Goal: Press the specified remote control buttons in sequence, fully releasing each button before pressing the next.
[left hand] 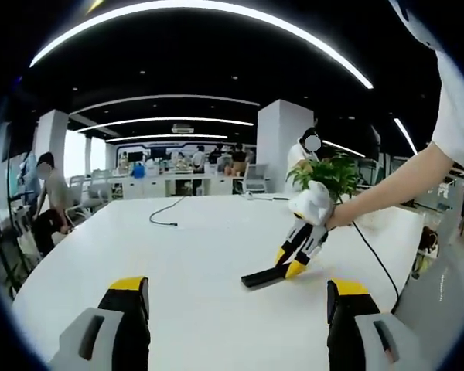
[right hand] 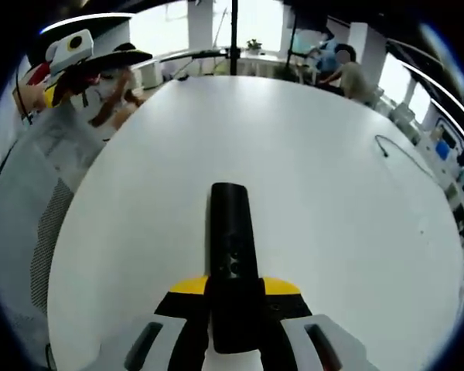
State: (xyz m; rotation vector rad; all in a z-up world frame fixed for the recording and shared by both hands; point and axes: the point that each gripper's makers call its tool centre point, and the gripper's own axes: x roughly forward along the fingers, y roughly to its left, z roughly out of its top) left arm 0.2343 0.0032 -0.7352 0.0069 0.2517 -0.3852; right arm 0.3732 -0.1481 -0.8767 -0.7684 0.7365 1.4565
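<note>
In the left gripper view, the left tongs (left hand: 236, 305) rise from the bottom edge with their two black, yellow-tipped jaws standing wide apart and nothing between them. Further ahead, the right tongs (left hand: 290, 264) reach in from the right, angled downward, their yellow tips low and close together. A white-gloved hand (left hand: 312, 202) grips their handle, and a bare forearm (left hand: 390, 185) runs back from it up to a white short sleeve (left hand: 455, 116) at the right edge. In the right gripper view, the right tongs (right hand: 234, 292) show their yellow-tipped jaws drawn in close against the sides of a black bar between them.
</note>
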